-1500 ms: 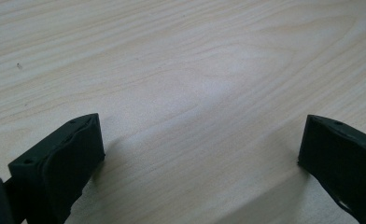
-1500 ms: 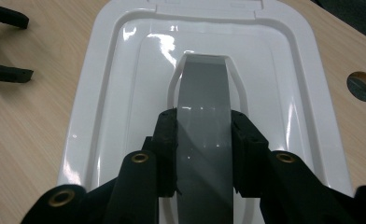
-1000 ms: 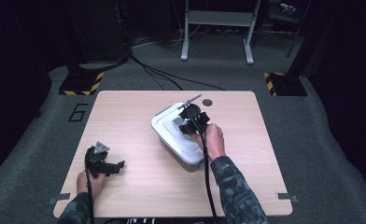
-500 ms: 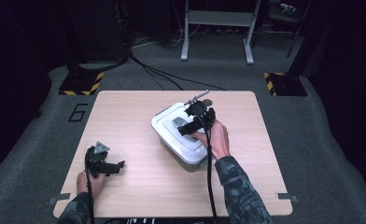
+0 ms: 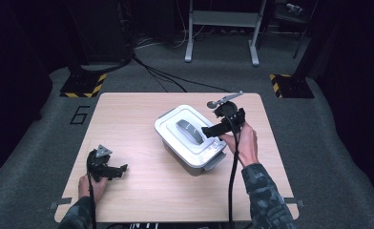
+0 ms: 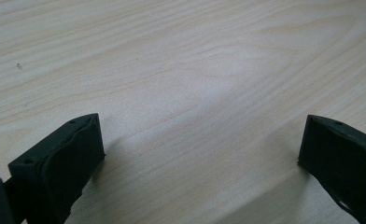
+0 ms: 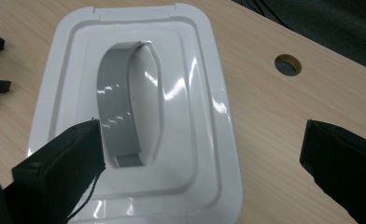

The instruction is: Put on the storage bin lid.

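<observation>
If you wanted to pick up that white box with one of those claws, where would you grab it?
Probably by the grey handle in the middle of the white lid, coming from straight above. It arches over a recess in the lid, leaving room for a jaw on each side of it, while the box itself looks too wide. The right gripper, jaws open, is nearest.

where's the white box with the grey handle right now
In the high view the white box sits lid-on at the middle of the wooden table, slightly right of centre. The open right gripper hovers at its right edge, jaws empty.
</observation>
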Motion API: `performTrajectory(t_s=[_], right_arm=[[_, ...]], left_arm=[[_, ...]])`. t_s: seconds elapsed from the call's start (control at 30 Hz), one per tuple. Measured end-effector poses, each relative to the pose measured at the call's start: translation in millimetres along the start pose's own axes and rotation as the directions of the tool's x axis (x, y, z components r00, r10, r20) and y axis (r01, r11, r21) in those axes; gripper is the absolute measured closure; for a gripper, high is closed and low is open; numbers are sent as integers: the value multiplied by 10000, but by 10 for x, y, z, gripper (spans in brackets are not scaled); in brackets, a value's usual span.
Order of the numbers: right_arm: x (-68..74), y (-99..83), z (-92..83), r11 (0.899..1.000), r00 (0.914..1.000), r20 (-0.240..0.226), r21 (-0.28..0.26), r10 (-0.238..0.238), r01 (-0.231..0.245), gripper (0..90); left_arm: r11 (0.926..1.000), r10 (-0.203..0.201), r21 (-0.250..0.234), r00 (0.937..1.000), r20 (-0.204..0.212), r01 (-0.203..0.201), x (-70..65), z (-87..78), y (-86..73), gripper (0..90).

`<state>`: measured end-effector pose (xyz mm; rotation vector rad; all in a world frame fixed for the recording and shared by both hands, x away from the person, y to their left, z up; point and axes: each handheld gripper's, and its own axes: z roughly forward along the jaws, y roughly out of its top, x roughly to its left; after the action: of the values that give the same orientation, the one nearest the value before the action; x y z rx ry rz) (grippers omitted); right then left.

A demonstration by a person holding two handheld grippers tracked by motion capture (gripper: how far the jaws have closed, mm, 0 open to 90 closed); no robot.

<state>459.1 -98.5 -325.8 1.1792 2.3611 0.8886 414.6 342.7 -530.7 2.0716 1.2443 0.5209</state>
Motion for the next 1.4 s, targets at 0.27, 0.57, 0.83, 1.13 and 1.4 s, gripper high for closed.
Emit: performTrajectory(t_s=[0.27,0.57,0.83,1.13,1.4], right_arm=[[-314,-385,-198,9974,9958,553,7,724,-726,0],[-587,-946,-142,9849,9800,994,-15,1722,-1729,0],[-703,-1524,129,9595,9499,1466,157,2761,-2813,0],[-738,-2113,517,9425,9232,2020,7,3271,-3341,0],[-740,-2306,599,9399,9116,2378,-175,3353,-3411,0]], left_arm=[[10000,85,15,10000,-18,-85,6,-2,2,0],[10000,3,-1,10000,-2,-3,0,0,0,0],[10000,1,0,10000,-6,-1,-1,0,0,0],[10000,6,4,10000,-5,-6,0,0,0,0],[10000,7,4,10000,-5,-7,-1,0,0,0]])
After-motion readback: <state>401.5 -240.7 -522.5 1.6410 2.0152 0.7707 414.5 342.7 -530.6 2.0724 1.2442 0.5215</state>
